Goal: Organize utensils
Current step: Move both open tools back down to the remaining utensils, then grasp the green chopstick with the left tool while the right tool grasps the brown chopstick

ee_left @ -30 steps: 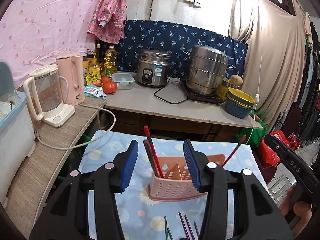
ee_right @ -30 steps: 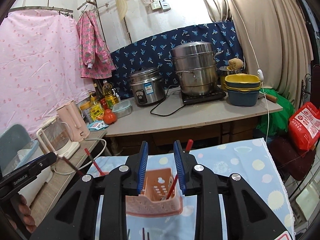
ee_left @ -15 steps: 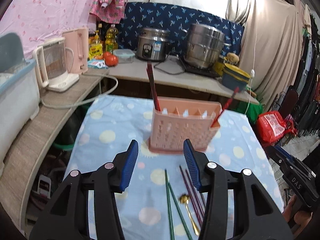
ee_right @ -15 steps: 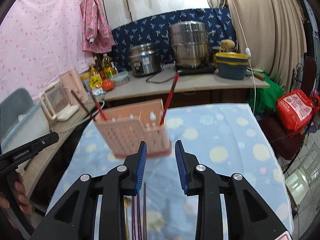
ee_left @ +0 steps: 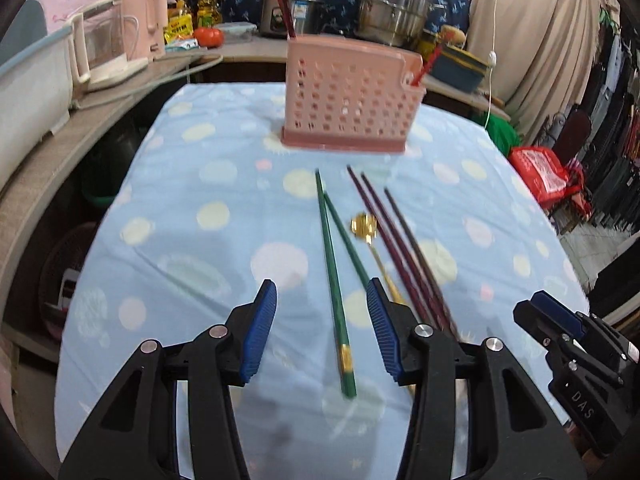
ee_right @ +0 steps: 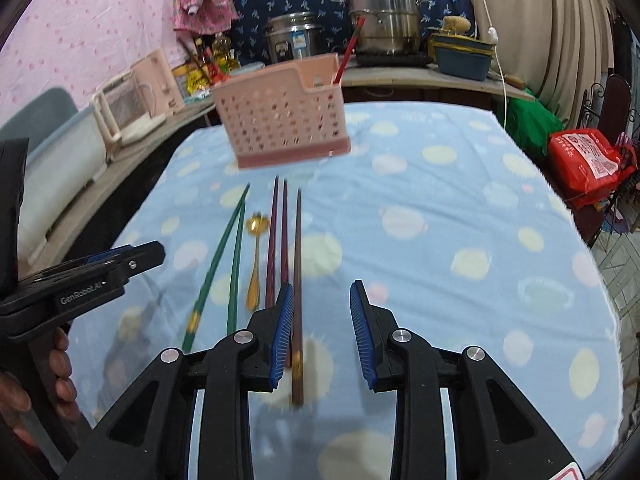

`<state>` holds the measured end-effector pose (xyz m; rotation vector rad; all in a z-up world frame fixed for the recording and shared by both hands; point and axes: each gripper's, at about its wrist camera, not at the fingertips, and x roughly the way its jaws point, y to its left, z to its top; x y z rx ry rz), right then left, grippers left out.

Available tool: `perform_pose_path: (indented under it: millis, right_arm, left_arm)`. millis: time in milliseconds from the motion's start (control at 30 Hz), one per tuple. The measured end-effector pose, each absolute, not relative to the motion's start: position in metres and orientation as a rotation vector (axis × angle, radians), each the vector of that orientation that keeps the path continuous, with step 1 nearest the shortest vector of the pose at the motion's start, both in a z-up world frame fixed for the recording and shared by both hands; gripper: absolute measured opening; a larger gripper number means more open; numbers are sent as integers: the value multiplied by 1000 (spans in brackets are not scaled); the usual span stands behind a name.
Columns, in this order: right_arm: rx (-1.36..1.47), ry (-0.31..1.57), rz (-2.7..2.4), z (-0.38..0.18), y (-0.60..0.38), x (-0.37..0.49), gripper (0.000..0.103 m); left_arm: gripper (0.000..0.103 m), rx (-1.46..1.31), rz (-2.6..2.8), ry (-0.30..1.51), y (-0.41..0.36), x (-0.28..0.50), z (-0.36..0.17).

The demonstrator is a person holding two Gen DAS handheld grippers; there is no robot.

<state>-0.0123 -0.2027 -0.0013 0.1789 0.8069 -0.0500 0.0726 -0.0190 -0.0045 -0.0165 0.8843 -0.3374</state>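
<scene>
**Two grippers hang over loose chopsticks, with nothing picked up**

The tabletop (ee_left: 168,208) wears a pale blue cloth with pastel dots, and the utensils lie in a tight row on it. At the far end stands the pink perforated plastic utensil holder (ee_left: 348,100), with a dark red chopstick (ee_left: 285,0) upright in one end compartment and a bright red one (ee_left: 427,62) leaning out of the other. Between holder and grippers lie a pair of green chopsticks (ee_left: 334,276), a small gold metal spoon (ee_left: 366,226) and three dark maroon chopsticks (ee_left: 394,240).

The left gripper (ee_left: 322,332) is partly open and holds nothing; one green chopstick lies on the cloth between its blue pads. The right gripper (ee_right: 322,332) is also empty, its jaws narrower, with the outermost maroon chopstick (ee_right: 297,280) running just beside its left pad.

My worry is the crowding. The green pair cross near their tips, so closing on one may drag or flick the other. The spoon lies right against the maroon sticks, and a pad coming down could nudge it or pinch two items together. The thin sticks lie flat on soft cloth, so the pads may bunch the fabric or skid off. The two grippers are close, and could knock each other.
</scene>
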Motion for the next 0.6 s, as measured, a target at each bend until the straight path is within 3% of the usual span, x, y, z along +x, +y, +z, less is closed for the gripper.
perform_pose_path:
  millis: [333,600]
  right_arm:
    - [196,886,-20,-40,-186,-27,28]
    - [174,906,-10,-49,-179,-26,21]
  left_arm:
    - [45,-7,-355,936,-23,43,-43]
    - [44,-16,-360,931,-20,40,-49]
